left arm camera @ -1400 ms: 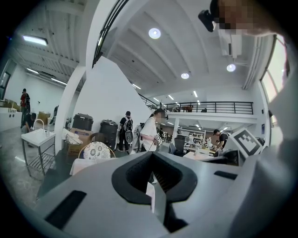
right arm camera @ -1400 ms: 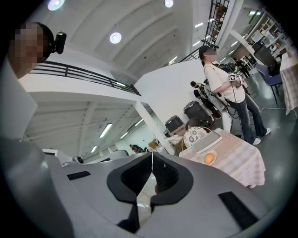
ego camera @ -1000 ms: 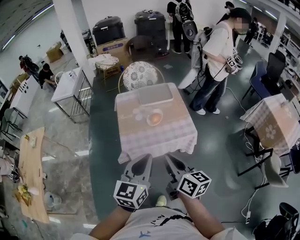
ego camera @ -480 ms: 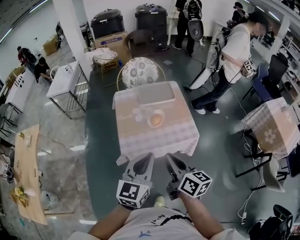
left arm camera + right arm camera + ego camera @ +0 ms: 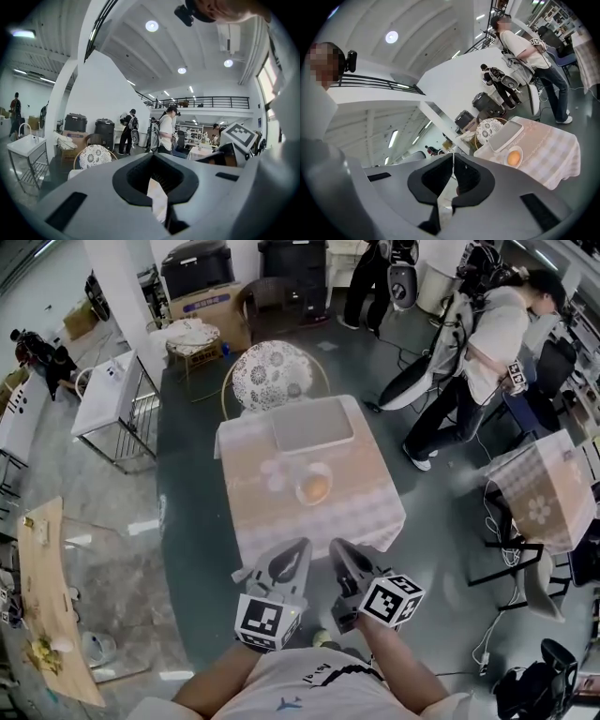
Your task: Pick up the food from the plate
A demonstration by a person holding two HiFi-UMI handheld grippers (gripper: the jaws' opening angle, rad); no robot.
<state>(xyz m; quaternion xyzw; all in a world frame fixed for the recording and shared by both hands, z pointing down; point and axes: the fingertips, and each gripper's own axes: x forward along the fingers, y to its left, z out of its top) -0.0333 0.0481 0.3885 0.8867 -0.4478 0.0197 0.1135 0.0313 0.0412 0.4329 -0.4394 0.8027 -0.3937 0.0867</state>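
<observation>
Left gripper [image 5: 296,549]: jaws together, nothing between them. Right gripper [image 5: 337,549]: same, pressed shut and empty. Both are held out in front of the person, side by side and roughly level, noses toward the table [image 5: 272,521].

The food [image 5: 317,488], a round orange lump, sits on the small white plate [image 5: 301,481] about mid-table on the checked cloth. A grey tray [image 5: 312,425] lies just behind it, and a patterned chair [image 5: 272,376] is at the far side.

This reads as the approach, w/ the grippers well short of the plate. To do it well, pick one gripper; the right has the plate in its own view, so prob. that one. Open it wide before it gets close, come in above the rim, and tip the nose down. Straddle the lump across its widest part and close gently, since it may be soft or may roll. Keep the other gripper clear of the plate, or use it to steady the rim if the plate slides on the cloth.

Hard to make out:
- What the food is. Bun, fruit or egg-ish, it's too small to tell.
- The left gripper view shows no plate at all. Its own body blocks the table, apart from a pale sliver at the seam.
- In the head view the gripper noses cover the near edge of the cloth.
</observation>
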